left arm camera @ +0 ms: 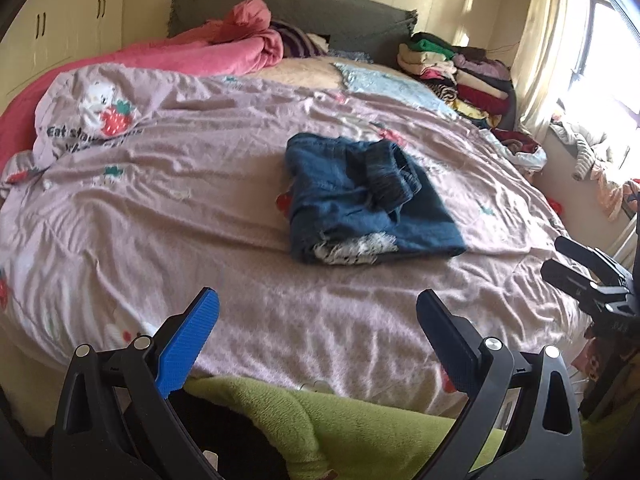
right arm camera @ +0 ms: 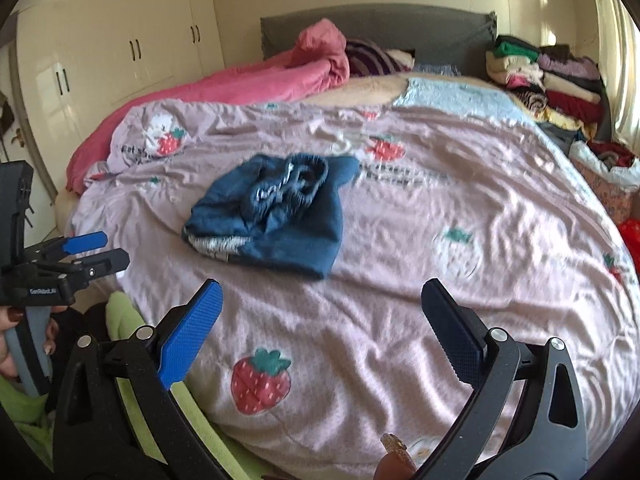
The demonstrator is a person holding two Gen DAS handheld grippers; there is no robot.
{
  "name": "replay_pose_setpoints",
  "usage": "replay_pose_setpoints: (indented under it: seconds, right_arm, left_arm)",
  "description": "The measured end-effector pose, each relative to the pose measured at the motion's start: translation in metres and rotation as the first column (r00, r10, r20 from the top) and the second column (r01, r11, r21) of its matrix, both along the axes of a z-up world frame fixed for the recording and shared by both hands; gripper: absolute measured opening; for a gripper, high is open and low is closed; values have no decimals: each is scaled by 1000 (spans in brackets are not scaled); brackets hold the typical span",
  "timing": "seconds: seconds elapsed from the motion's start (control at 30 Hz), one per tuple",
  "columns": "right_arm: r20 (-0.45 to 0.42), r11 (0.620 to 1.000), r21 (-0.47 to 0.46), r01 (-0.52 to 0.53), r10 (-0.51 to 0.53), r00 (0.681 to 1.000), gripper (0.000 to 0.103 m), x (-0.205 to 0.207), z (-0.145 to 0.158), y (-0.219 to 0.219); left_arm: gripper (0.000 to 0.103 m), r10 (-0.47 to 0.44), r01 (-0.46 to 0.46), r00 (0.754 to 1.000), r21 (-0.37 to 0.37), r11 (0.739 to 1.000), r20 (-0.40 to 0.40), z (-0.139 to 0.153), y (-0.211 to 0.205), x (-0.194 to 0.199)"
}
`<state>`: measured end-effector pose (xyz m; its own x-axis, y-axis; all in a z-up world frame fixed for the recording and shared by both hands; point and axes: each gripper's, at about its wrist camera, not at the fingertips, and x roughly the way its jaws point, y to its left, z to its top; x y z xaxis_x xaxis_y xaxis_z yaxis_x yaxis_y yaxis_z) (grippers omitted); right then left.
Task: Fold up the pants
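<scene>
Your left gripper (left arm camera: 318,338) hangs over the near edge of the bed with its fingers spread wide and nothing between them, and your right gripper (right arm camera: 322,330) is the same, wide apart and empty. The pants (left arm camera: 366,204) lie folded into a blue denim bundle on the pink strawberry bedspread (left arm camera: 200,200), about mid-bed and well apart from both grippers, with the waistband bunched on top and a frayed pale patch at the near edge. A pink blanket (left arm camera: 224,50) lies at the far left, and a pile of folded clothes (left arm camera: 460,68) sits far right
</scene>
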<state>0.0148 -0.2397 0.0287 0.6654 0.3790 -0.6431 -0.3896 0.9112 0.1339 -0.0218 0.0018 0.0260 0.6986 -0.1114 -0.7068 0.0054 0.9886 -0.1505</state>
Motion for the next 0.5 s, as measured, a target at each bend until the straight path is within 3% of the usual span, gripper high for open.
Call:
replay_pose_setpoints:
  seconds: [0.5]
  right_arm:
    - [-12,1000,-12,-8,8,1000,94,2,-5,8]
  left_arm:
    - [99,8,-8,1000,-7,1000,-11,-5,1,-1]
